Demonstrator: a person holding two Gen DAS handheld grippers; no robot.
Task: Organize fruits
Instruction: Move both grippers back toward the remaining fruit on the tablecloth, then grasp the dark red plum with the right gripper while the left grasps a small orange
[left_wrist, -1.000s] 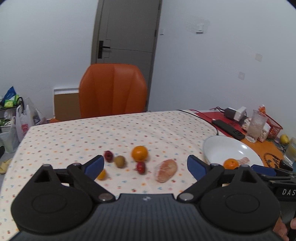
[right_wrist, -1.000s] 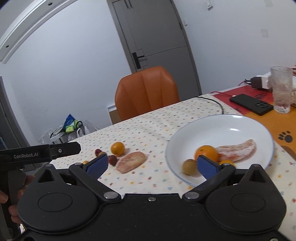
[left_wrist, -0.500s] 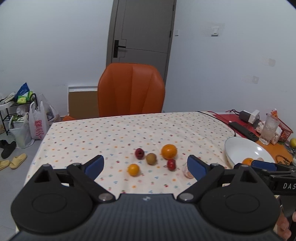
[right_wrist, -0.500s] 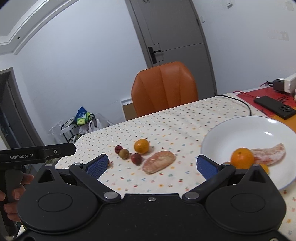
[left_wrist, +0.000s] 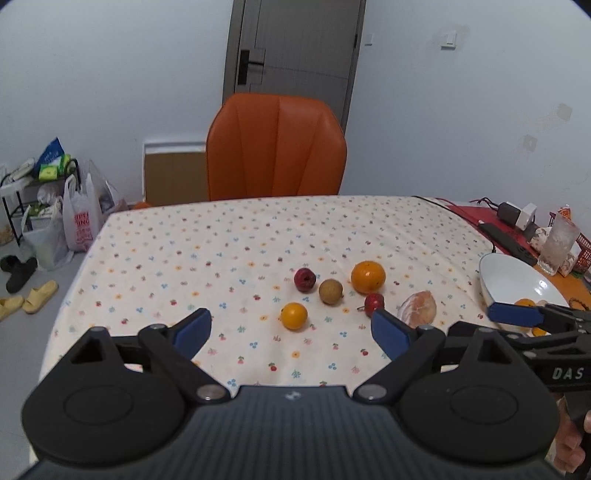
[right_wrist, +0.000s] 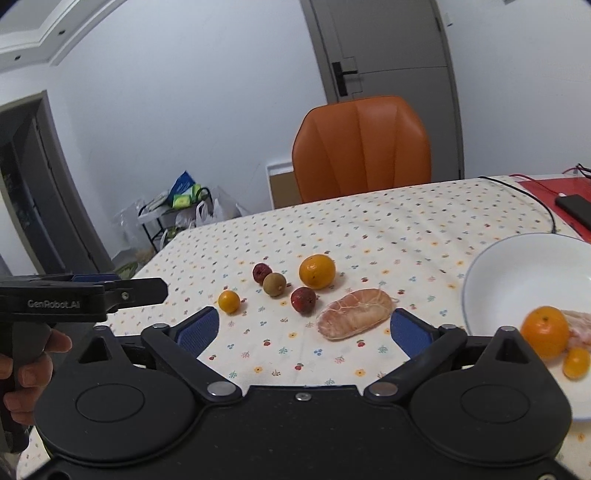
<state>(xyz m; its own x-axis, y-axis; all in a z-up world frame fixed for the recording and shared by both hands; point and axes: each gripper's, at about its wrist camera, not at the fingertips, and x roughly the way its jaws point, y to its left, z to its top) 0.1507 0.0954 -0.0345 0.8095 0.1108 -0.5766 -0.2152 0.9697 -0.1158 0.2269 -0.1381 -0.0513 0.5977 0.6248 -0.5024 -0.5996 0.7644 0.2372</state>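
From the left wrist camera, the left gripper (left_wrist: 291, 332) sits low in the middle of the frame. Its two blue pads stand wide apart with nothing between them. They have just closed in a little, but they pinch nothing. On the spotty tablecloth (left_wrist: 221, 258) just above them lies a little yellow fruit (left_wrist: 294, 315). Up and to the right are a dark red fruit (left_wrist: 305, 280), a brown fruit (left_wrist: 330, 291), a big orange (left_wrist: 368, 277), a small red fruit (left_wrist: 374, 303) and a peeled pink piece (left_wrist: 419, 308). The white plate (left_wrist: 509, 273) is at the right edge. One blue pad of the right gripper (left_wrist: 517, 314) pokes in over the plate.

From the right wrist camera, the right gripper (right_wrist: 304, 332) is low in the middle too. Its pads are wide apart and hold nothing, and they have just closed in a little as well. The peeled pink piece (right_wrist: 355, 313) lies just above them, a bit to the right. The plate (right_wrist: 517, 266) at the right already holds an orange (right_wrist: 545, 331), a tiny yellow fruit (right_wrist: 576, 363) and some peeled fruit.

The job looks part done: six fruits are not yet on the plate. I think the next good move is to pick up the pink piece. Go down slowly so one pad is on each long side. It looks soft, so squeeze gently. Then lift it straight up, so it does not bump the small red fruit (right_wrist: 303, 300), which could roll away.
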